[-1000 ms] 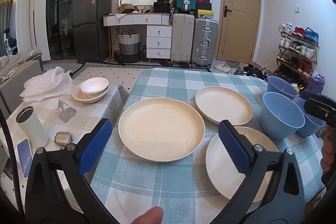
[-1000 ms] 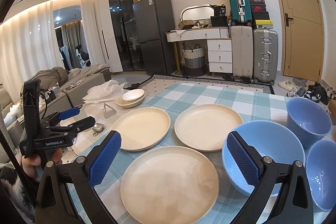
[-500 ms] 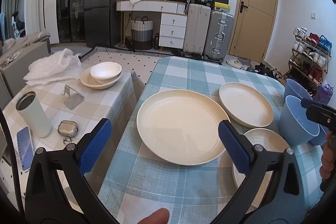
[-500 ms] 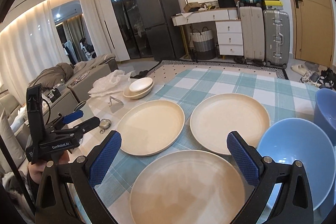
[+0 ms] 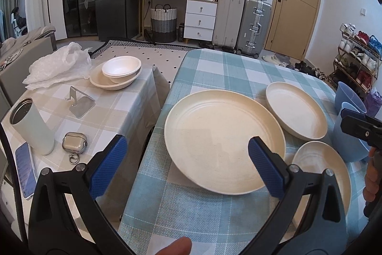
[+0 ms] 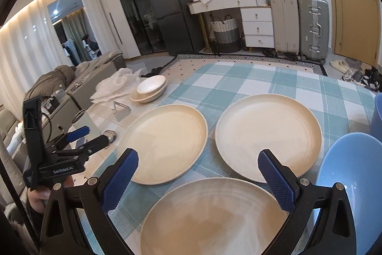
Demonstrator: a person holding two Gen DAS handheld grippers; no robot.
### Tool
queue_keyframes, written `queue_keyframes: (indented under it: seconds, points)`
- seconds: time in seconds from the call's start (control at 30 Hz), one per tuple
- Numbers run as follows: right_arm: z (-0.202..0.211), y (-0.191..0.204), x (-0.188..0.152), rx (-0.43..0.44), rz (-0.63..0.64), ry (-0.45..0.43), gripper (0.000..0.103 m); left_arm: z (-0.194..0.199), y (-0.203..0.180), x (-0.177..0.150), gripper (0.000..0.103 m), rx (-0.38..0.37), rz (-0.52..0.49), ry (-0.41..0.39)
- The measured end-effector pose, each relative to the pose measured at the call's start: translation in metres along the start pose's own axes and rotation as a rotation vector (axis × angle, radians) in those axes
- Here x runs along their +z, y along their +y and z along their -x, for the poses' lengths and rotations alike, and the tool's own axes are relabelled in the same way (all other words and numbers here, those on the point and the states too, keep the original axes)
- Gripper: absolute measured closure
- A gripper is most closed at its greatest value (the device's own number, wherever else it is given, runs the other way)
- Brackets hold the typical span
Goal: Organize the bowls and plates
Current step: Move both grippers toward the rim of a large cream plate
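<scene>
Left tool [image 5: 185, 160] spread wide and empty, nearest the left cream plate [image 5: 223, 140] lying flat just ahead-right; right tool [image 6: 199, 177] likewise unclenched over the near plate [image 6: 214, 216]

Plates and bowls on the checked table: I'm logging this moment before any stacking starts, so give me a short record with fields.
plates: three cream plates, apart, none stacked: left plate, far plate, near plate
bowls: blue bowl right of the near plate; another blue bowl behind it
surface: checked tablecloth
left gripper: open, empty, over the left plate's near edge
right gripper: open, empty, above the near plate
side table: white bowl nested in a cream bowl
</scene>
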State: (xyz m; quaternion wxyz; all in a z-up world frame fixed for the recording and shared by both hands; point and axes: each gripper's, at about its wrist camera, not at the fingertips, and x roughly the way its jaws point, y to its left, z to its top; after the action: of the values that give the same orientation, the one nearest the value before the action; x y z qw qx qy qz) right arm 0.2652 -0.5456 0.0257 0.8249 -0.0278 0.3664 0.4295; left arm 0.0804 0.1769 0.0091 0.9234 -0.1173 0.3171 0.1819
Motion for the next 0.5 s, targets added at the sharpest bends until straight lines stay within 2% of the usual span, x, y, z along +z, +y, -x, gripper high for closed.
queue_keyframes:
  seconds: [0.33, 0.5]
  points:
    - [-0.043, -0.001, 0.000, 0.035, 0.002, 0.080, 0.000, -0.038, 0.009, 0.002, 0.002, -0.008, 0.011, 0.075]
    - [-0.063, -0.001, 0.001, 0.063, -0.014, 0.121, 0.003, -0.056, 0.013, 0.001, 0.007, -0.031, 0.024, 0.115]
